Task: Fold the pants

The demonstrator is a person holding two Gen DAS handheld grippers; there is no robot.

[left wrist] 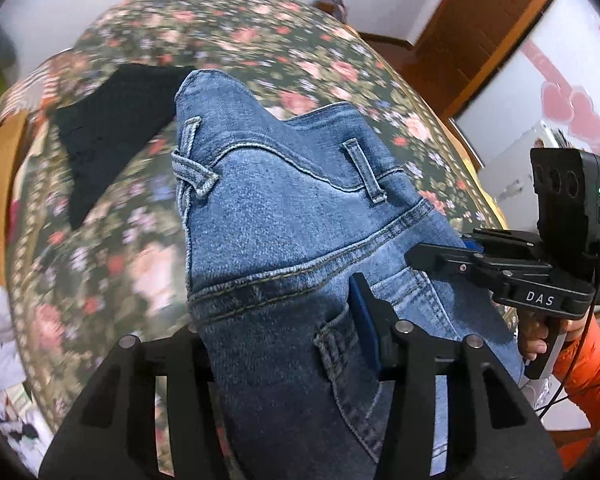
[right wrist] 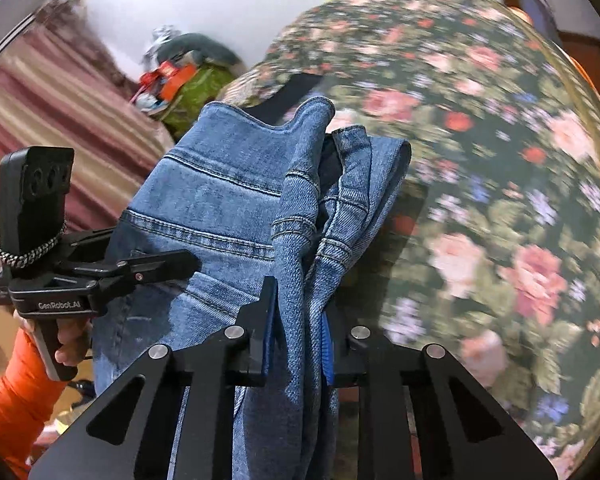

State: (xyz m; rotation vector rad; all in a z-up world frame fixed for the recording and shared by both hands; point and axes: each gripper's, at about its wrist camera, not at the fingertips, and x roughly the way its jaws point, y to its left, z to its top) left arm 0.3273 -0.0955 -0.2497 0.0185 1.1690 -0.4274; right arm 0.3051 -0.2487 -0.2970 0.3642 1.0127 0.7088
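The blue jeans [left wrist: 284, 220] hang lifted above a floral bedspread [left wrist: 260, 40], waistband and belt loops uppermost. My left gripper [left wrist: 276, 312] is shut on the jeans; a thick bunch of denim fills the gap and hides the left finger. In the right wrist view my right gripper [right wrist: 298, 320] is shut on folded layers of the jeans [right wrist: 220, 200], pinched between its blue pads. Each gripper shows in the other's view: the right gripper [left wrist: 420, 258] bites the denim's right edge, and the left gripper [right wrist: 180, 264] bites the left side. Hands in orange sleeves [left wrist: 588, 372] hold both handles.
A black garment [left wrist: 108, 128] lies flat on the bedspread behind the jeans. A wooden door frame [left wrist: 480, 40] and a white appliance with pink hearts [left wrist: 560, 100] stand to the right. A green bag with clutter [right wrist: 196, 88] and striped fabric [right wrist: 52, 112] lie left of the bed.
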